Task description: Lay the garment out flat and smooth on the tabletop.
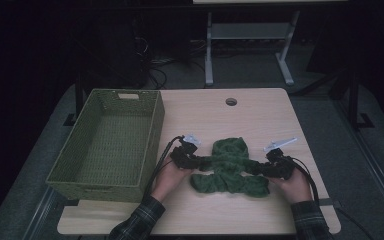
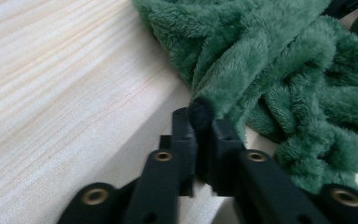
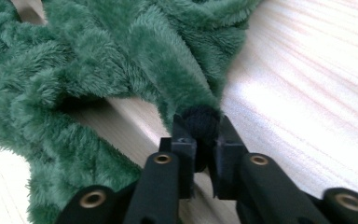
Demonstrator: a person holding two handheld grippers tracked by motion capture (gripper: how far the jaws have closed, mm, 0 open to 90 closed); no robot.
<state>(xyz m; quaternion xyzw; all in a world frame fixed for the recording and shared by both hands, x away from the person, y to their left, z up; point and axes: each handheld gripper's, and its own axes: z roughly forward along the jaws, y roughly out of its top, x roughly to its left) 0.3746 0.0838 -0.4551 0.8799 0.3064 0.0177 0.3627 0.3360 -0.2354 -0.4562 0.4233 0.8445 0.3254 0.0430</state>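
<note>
Green wicker basket [image 1: 107, 145] sits on left of wood table [image 1: 260, 115] w/ cable hole [image 1: 231, 102]

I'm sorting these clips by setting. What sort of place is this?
Probably a lab or workshop recording station, not a home: a light wooden table with a cable hole, tangled cables on the dark floor behind, and a metal table frame.
</note>
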